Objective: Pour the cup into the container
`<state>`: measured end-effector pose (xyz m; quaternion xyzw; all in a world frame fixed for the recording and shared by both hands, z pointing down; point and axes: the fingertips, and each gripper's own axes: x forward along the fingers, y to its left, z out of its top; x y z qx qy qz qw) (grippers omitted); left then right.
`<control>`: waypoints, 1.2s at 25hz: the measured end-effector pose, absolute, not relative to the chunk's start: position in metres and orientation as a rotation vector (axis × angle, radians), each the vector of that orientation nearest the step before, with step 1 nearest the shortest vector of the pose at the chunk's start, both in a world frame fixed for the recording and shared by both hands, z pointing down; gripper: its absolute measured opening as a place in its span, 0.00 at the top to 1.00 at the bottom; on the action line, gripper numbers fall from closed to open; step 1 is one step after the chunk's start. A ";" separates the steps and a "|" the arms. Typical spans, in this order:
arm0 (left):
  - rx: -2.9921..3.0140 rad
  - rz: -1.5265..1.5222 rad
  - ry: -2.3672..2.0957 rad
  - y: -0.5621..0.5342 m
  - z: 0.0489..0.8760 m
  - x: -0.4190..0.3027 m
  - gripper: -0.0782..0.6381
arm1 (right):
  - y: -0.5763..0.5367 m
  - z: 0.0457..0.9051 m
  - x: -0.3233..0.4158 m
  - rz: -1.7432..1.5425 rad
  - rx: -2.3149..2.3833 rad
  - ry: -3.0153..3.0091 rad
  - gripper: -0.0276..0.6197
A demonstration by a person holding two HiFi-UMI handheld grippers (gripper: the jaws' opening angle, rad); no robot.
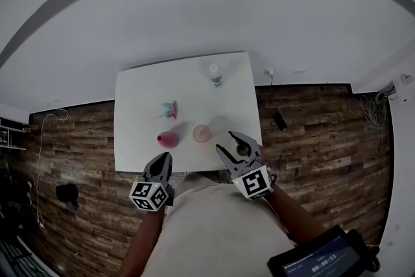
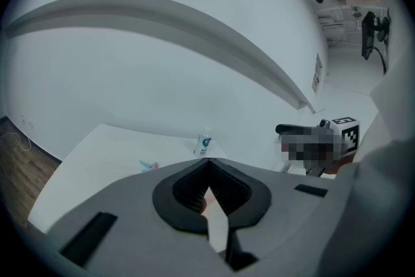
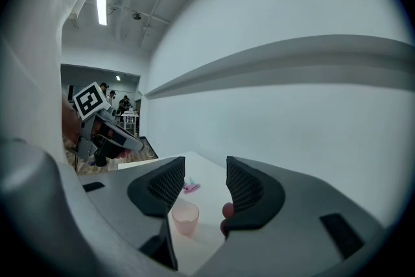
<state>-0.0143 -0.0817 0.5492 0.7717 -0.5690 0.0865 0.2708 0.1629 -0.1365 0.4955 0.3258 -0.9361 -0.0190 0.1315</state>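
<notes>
A translucent pink cup (image 1: 201, 133) stands upright near the front of the white table (image 1: 142, 94). Left of it is a red-pink cup-like thing (image 1: 167, 139). My right gripper (image 1: 224, 140) hovers just right of the pink cup, open, with nothing between its pads. In the right gripper view the pink cup (image 3: 185, 217) shows beyond the gap of the right gripper (image 3: 205, 168), and the red thing (image 3: 227, 209) peeks out beside the right jaw. My left gripper (image 1: 167, 156) is shut and empty at the table's front edge; its tips meet in the left gripper view (image 2: 207, 164).
A small clear bottle with a blue label (image 1: 214, 73) stands at the table's far edge and also shows in the left gripper view (image 2: 204, 143). A small pink and teal item (image 1: 170, 110) lies mid-table. Wooden floor (image 1: 305, 133) surrounds the table; a white wall is behind.
</notes>
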 end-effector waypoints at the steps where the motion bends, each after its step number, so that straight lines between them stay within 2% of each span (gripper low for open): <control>1: 2.076 0.238 -1.532 -0.080 0.551 -0.014 0.88 | -0.135 0.498 0.163 -0.049 0.944 -2.720 0.64; 19: 2.062 0.234 -1.462 -0.066 0.565 -0.031 0.88 | -0.121 0.510 0.140 -0.001 0.941 -2.672 0.64; 30: 2.138 0.263 -1.383 -0.053 0.560 -0.102 0.88 | -0.106 0.504 0.065 -0.001 1.019 -2.636 0.64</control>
